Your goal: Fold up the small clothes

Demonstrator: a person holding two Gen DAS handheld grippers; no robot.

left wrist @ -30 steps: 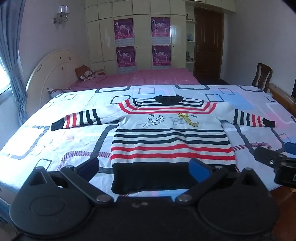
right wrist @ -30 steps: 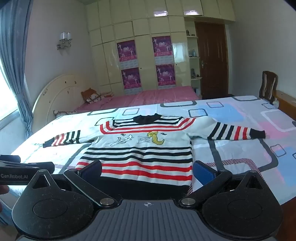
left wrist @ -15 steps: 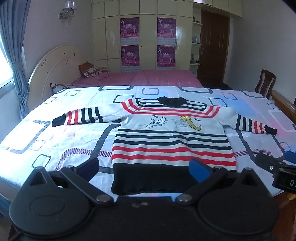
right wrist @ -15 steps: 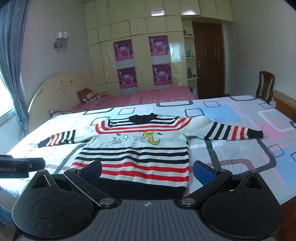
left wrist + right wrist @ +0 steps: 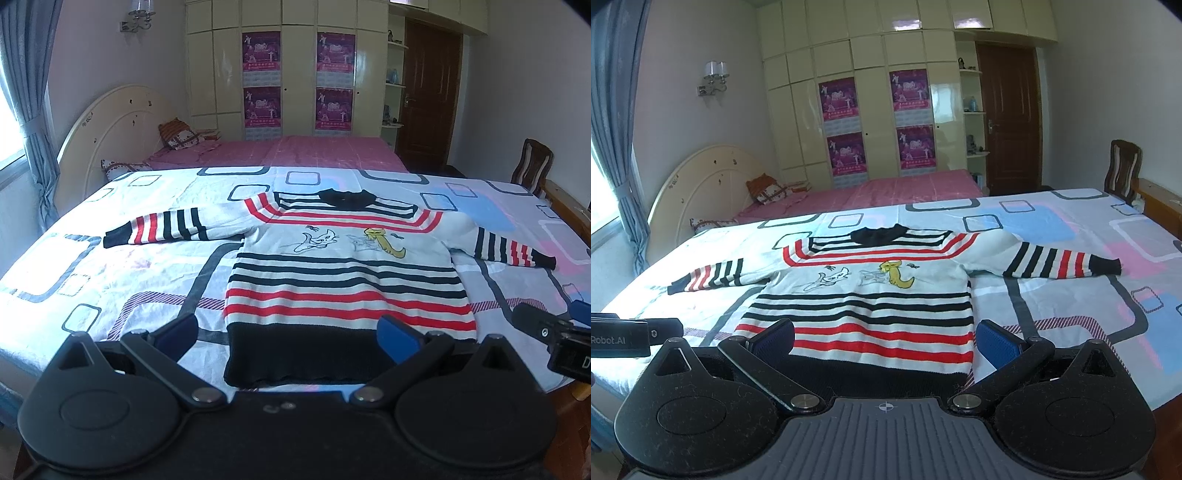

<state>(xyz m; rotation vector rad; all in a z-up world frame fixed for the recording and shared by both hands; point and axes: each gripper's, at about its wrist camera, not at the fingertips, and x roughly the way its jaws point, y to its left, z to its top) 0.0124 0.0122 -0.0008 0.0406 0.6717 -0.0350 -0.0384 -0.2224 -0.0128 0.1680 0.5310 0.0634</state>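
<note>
Striped sweater (image 5: 343, 280) flat on bedspread (image 5: 110, 280), hem at near edge, sleeves outspread; nothing folded yet. Left gripper (image 5: 288, 332) and right gripper (image 5: 886, 338) agape, empty.

I have the left hand-held gripper (image 5: 290, 330) level with its jaws spread wide, nothing between them. My right hand-held gripper (image 5: 886, 334) sits just beside it to the right, level too, equally wide and empty.
</note>
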